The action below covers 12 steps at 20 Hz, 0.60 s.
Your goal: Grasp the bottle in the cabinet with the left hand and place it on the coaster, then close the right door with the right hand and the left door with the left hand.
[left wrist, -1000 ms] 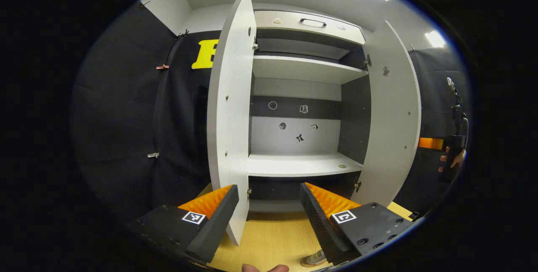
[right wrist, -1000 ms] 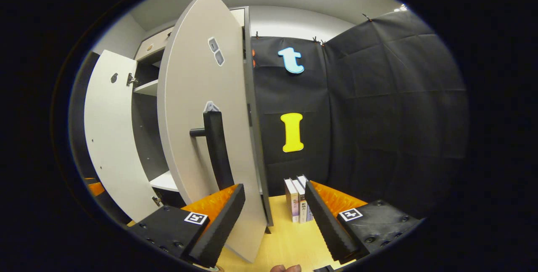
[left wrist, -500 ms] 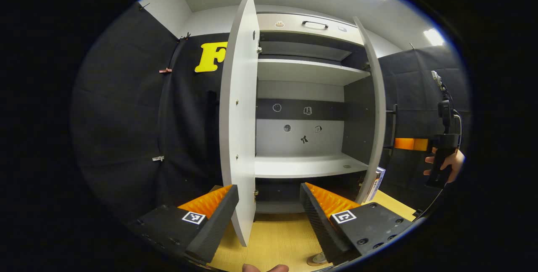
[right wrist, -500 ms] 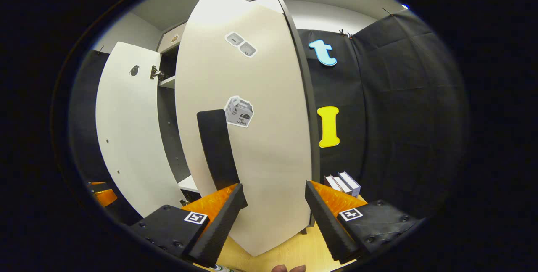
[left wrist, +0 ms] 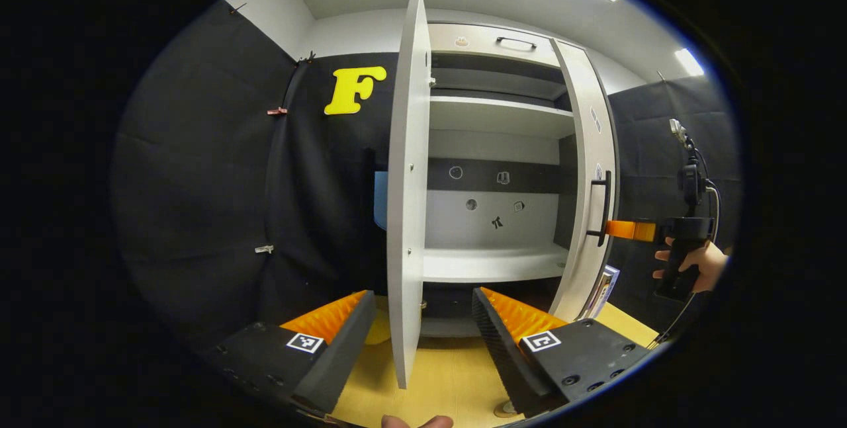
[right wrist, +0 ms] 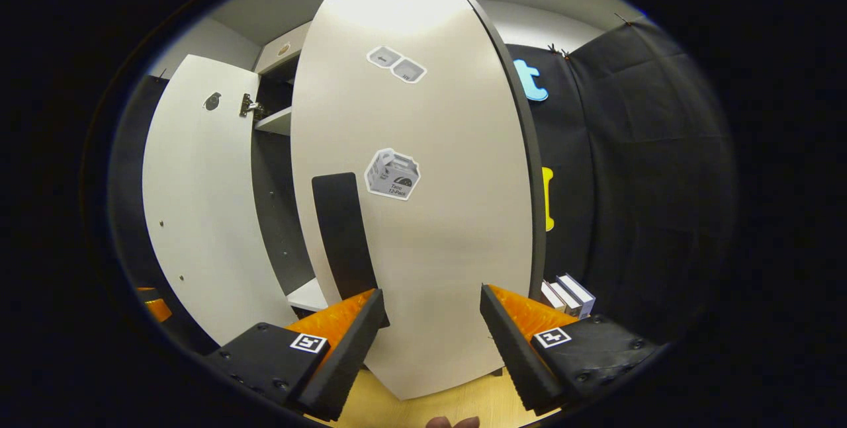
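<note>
Cabinet (left wrist: 493, 262): left door (left wrist: 405, 216) edge-on, upright.

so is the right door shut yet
Not yet: the right door is partly open, angled off the cabinet, shelves visible beside it; the right gripper, open, faces it.

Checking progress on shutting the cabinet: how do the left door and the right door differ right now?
The left door stands wide open, edge-on to the left claw, while the right door is swung most of the way shut. The right door shows a dark bar handle and stickers; the left door shows its plain inner face. Both are tall pale panels.
</note>
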Motion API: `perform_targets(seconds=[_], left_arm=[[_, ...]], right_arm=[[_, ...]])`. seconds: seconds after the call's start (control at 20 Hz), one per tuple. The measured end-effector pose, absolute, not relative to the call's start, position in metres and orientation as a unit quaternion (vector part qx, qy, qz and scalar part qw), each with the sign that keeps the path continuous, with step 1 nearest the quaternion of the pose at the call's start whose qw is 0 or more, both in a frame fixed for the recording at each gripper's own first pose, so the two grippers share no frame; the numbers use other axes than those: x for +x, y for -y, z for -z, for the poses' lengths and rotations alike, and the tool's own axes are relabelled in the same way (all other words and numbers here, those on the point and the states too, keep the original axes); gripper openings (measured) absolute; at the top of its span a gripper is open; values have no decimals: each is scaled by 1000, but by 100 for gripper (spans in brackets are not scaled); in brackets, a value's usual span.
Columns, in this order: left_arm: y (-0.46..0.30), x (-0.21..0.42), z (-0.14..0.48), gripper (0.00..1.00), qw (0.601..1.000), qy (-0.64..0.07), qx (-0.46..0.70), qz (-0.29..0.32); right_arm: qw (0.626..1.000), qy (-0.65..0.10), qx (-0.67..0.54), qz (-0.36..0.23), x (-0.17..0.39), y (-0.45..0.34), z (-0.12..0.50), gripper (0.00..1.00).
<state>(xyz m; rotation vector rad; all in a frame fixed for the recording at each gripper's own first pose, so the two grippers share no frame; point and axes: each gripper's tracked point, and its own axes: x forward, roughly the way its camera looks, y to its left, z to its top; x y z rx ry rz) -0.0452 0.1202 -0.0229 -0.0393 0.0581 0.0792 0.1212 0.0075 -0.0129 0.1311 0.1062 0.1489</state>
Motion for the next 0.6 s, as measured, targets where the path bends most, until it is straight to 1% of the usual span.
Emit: perform_targets(seconds=[0.25,0.4,0.6], left_arm=[[-139,-50,19,93,998,-33,-23,-49],[-169,-45,11,93,997,-26,-6,-67],[-209,-43,2,93,995,-18,6,-97]], right_arm=[[996,-47,50,-61,123,-10,12,97],[996,-30,47,-74,111,-15,6,97],[995,-25,56,-80,94,-13,-2,97]])
